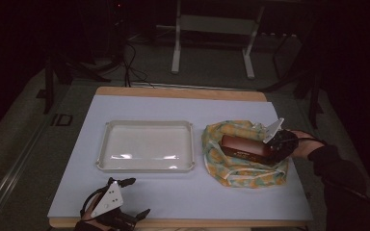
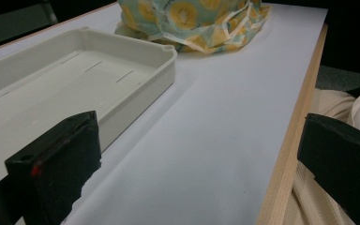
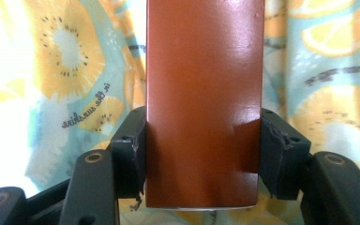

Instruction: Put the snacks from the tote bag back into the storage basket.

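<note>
Both right gripper (image 3: 205, 154) fingers (image 3: 129, 154) clamp the brown box (image 3: 204, 93) inside fruit-print cloth (image 3: 51, 70), white tray (image 1: 147, 147) beside.

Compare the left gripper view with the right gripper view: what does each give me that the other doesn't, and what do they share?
Left gripper view alone: the empty white tray, the table's wooden edge, and the left tongs standing wide open over bare tabletop. Right gripper view alone: the brown box close up, with the right tongs shut on it, pads pressed against both sides. Shared: the fruit-print cloth, bunched beyond the tray in the left gripper view and spread behind the box in the right gripper view.
</note>
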